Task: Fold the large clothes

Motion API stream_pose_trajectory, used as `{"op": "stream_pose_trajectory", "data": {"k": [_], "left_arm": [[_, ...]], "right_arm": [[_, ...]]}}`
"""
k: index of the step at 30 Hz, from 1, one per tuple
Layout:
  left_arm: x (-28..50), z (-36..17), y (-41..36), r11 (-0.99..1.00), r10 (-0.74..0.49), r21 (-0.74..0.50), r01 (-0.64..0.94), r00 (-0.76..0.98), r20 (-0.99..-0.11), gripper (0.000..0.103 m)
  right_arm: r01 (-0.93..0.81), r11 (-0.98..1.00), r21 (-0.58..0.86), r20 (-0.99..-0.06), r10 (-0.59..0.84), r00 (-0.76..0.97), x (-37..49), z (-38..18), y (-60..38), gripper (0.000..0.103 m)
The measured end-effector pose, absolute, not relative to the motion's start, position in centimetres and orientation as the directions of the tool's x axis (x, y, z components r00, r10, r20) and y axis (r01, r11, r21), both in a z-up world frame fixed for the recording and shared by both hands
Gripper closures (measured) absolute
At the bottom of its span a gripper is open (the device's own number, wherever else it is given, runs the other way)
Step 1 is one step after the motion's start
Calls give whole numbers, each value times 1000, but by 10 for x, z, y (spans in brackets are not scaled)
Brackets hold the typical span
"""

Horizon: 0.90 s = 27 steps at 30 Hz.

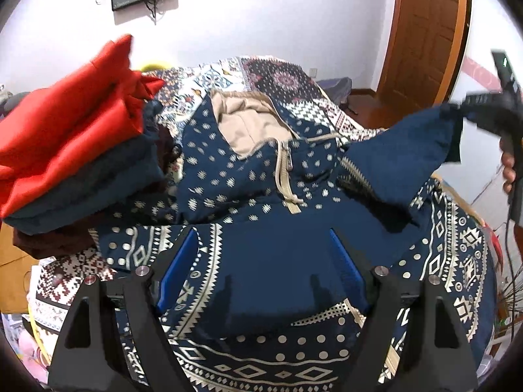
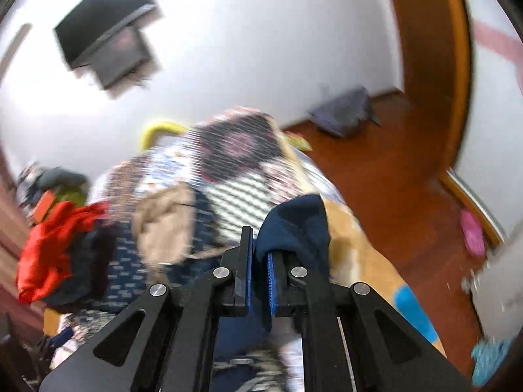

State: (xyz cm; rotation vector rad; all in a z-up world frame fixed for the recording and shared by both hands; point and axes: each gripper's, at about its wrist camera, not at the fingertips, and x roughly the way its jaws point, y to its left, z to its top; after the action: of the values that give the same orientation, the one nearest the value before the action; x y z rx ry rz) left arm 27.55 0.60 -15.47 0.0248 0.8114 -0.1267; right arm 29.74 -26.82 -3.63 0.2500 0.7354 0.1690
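Right claw (image 2: 260, 268) pinches what looks like the navy hoodie's (image 1: 261, 196) sleeve (image 1: 408, 150); left claw (image 1: 261, 261) spread over it.

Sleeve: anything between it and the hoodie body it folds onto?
Nothing visible. The right gripper holds the sleeve lifted right of the hoodie body. The clothes stack sits off left, clear of that path.

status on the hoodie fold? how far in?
Done: a folded stack, red on top, sits beside it. In hand: right gripper is shut on the sleeve, lifted; left gripper is open over the hoodie. Left: body and hood still spread flat.
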Motion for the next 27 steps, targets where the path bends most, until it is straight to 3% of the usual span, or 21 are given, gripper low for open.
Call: {"op": "stream_pose_trajectory", "data": {"k": [7, 13, 23, 25, 27], "left_arm": [[250, -127, 32, 996, -85, -29, 87, 742, -665, 20], [226, -115, 63, 999, -52, -36, 37, 774, -631, 17], [193, -131, 113, 996, 16, -51, -67, 746, -666, 15], [191, -138, 120, 995, 21, -58, -83, 731, -682, 15], [191, -148, 126, 993, 23, -67, -98, 707, -706, 15]], "right_arm": [[-356, 898, 260, -577, 440, 688, 262, 12, -162, 96], [-529, 813, 243, -667, 536, 517, 237, -24, -68, 96], [-645, 729, 230, -891, 425, 162, 209, -149, 9, 96], [-665, 716, 212, -917, 380, 118, 202, -156, 13, 94], [-677, 708, 202, -926, 363, 104, 199, -154, 7, 84]]}}
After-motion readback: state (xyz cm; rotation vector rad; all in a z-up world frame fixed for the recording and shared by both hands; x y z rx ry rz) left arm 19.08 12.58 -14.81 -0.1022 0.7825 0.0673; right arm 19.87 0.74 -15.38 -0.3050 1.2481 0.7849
